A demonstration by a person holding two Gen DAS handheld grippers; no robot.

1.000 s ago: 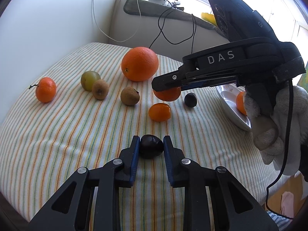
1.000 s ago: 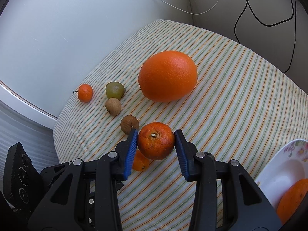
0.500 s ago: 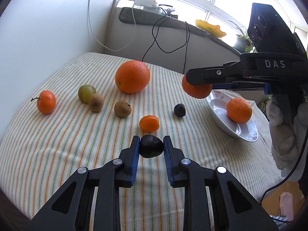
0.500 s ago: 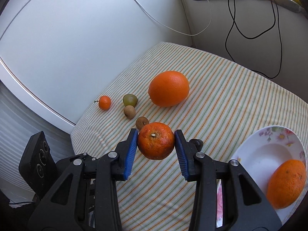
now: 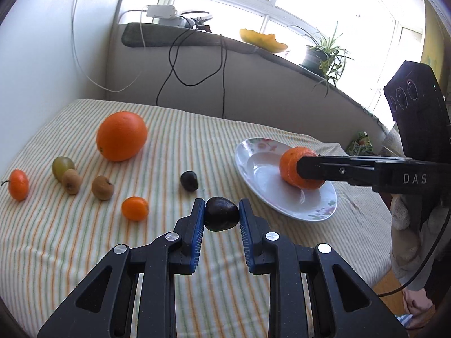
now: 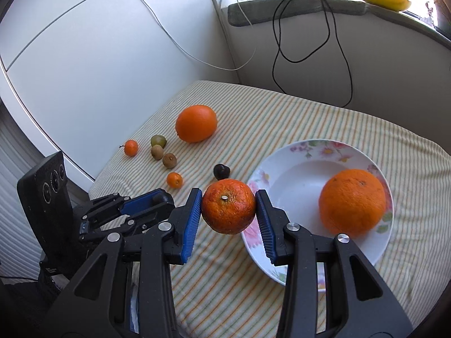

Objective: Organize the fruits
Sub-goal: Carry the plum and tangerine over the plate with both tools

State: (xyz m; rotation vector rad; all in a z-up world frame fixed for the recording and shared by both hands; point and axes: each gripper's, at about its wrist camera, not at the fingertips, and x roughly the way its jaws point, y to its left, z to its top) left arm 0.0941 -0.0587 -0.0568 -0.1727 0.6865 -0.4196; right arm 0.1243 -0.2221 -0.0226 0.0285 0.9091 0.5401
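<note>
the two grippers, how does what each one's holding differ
The left gripper is shut on a small dark fruit; the right gripper is shut on a much larger mandarin. The dark fruit is smooth and near black; the mandarin is bright orange with pitted skin. The mandarin hangs at the plate rim; the dark fruit hangs over the striped cloth. Both are lifted clear.

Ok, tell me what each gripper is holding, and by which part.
Left gripper: a dark plum, pinched across its sides. Right gripper: a mandarin, clamped at its sides, stem end up.

Potted plant [image 5: 324,53] and white adapter [image 5: 162,11] on the sill; black cable [image 6: 324,42] hangs, perhaps unplugged.
</note>
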